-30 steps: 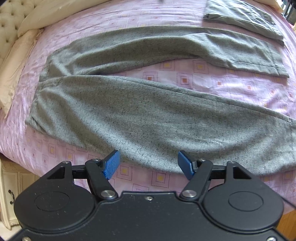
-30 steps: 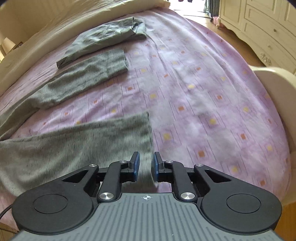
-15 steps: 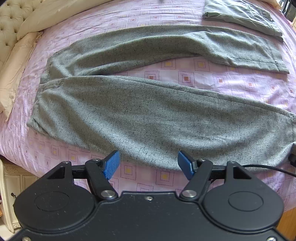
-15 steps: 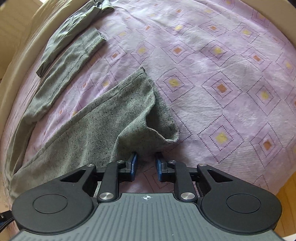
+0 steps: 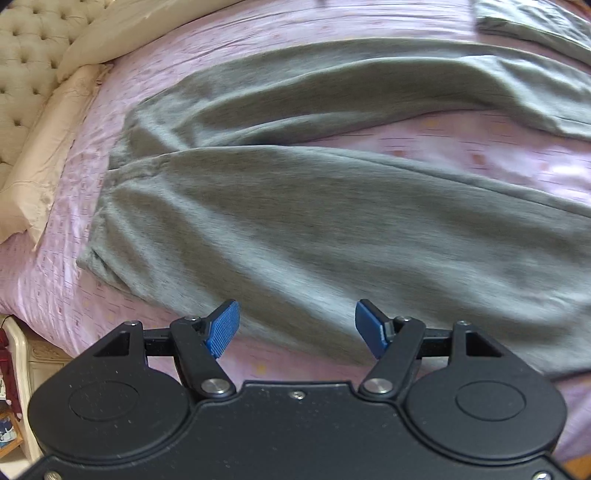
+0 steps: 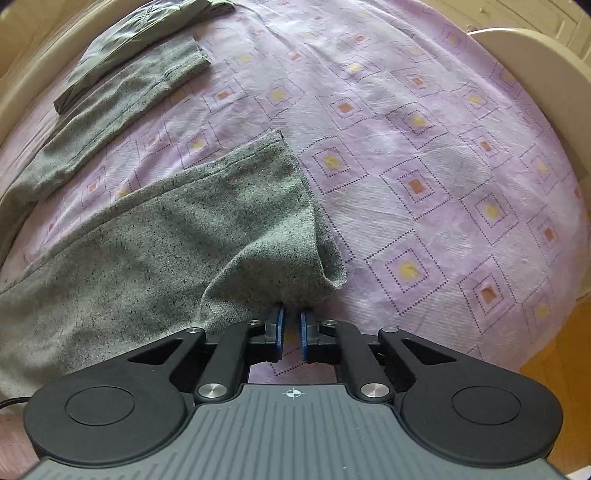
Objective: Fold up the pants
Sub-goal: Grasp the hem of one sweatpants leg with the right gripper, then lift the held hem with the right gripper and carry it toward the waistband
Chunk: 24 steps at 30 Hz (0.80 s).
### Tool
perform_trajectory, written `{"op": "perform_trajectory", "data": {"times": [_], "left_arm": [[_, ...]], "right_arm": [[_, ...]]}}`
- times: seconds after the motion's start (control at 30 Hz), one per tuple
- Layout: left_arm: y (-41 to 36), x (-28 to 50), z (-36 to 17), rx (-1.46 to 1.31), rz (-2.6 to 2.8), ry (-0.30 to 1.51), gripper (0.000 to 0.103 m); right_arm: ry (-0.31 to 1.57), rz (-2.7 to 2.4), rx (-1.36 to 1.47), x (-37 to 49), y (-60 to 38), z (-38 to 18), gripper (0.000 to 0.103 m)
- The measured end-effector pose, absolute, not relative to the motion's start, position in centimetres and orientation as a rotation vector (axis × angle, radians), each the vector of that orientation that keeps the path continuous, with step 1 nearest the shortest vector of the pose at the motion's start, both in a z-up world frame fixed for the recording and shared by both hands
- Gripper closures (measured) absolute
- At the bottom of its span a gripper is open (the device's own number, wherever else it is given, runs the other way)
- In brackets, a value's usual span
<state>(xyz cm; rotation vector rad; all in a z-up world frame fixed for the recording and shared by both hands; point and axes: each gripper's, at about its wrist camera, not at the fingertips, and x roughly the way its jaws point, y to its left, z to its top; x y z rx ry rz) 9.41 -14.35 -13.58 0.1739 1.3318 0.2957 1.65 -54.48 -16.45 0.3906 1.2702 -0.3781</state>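
Observation:
Grey speckled pants (image 5: 314, 229) lie spread on a pink patterned bed sheet (image 6: 424, 147), waistband (image 5: 107, 206) at the left, both legs running right. My left gripper (image 5: 297, 317) hangs open over the near edge of the near leg, close to the waist end, nothing between its blue pads. In the right wrist view the near leg's cuff (image 6: 280, 229) is bunched and tented up toward my right gripper (image 6: 291, 314). Its jaws are closing, with the cuff's corner pinched at their tips. The far leg (image 6: 122, 107) lies flat.
A folded grey garment (image 5: 535, 18) rests beyond the far leg, also visible as the folded garment (image 6: 140, 33). Cream pillows (image 5: 40, 147) and a tufted headboard (image 5: 22, 55) bound the left end. A cream footboard (image 6: 535, 66) and wooden floor (image 6: 554, 369) border the right.
My left gripper has dropped closer to the pants and shifted toward the waist end, still open. The right gripper's jaws have narrowed onto the cuff corner, which now stands bunched up.

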Motion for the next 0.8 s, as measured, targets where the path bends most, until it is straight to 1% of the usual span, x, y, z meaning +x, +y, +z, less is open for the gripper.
{"op": "perform_trajectory", "data": {"times": [0.1,0.27,0.33,0.37,0.47,0.57,0.8], "left_arm": [[-12.2,10.1,-15.6,0.171,0.302,1.353,0.031],[-8.9,10.3,-20.1,0.198,0.317,1.513,0.031],[-7.9,9.9,-21.4,0.224,0.317,1.576,0.026],[-7.4,9.7,-21.2,0.209,0.303,1.562,0.025],[-6.7,10.1,-19.9,0.181,0.240,1.567,0.027],[-6.2,11.3,-17.3,0.168,0.204,1.490,0.027],[-5.8,18.6,-11.0,0.129,0.142,1.296,0.027]], "right_arm": [[1.271,-0.404,0.391,1.8,-54.4,-16.4,0.095],[1.297,-0.488,0.395,2.3,-53.8,-15.9,0.094],[1.297,-0.546,0.385,2.5,-53.4,-15.1,0.094],[1.289,-0.565,0.381,2.6,-53.1,-14.5,0.093],[1.241,-0.594,0.375,2.9,-51.9,-12.3,0.092],[1.166,-0.545,0.359,4.6,-49.7,-10.0,0.092],[1.046,-0.327,0.310,13.7,-44.5,-7.5,0.092]]}}
